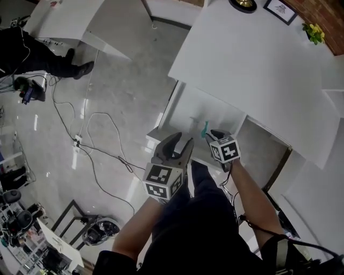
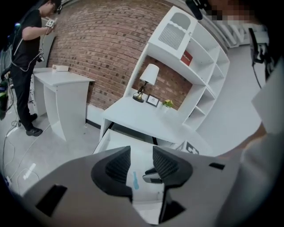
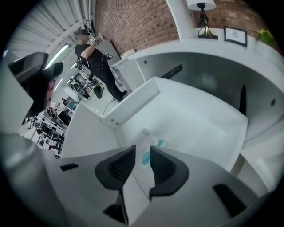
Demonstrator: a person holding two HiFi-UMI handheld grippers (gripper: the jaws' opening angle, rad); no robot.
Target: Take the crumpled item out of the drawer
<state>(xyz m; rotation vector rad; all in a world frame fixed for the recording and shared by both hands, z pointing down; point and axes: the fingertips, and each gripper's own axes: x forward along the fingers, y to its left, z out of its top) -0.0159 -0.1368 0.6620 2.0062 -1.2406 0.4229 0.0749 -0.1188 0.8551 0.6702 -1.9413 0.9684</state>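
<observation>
The white desk's drawer (image 1: 188, 107) stands pulled out. On its floor lies the crumpled item (image 1: 204, 129), whitish with teal print. My right gripper (image 1: 211, 135) points steeply down into the drawer. In the right gripper view the item (image 3: 144, 139) lies in the gap of the right gripper (image 3: 142, 162); the pads stand apart and do not press on it. The left gripper view shows the item (image 2: 135, 180) on the drawer floor beside the right gripper's fingers (image 2: 153, 175). My left gripper (image 1: 179, 146) hovers at the drawer's front edge, open, with nothing between its fingers (image 2: 119, 165).
The desk top (image 1: 258, 59) overhangs the drawer's back, with a lamp (image 2: 148, 75), a framed picture (image 1: 279, 9) and a small plant (image 1: 313, 32). Cables (image 1: 97, 145) trail over the glossy floor. A person in black (image 2: 26, 53) stands by a second white desk (image 2: 66, 84).
</observation>
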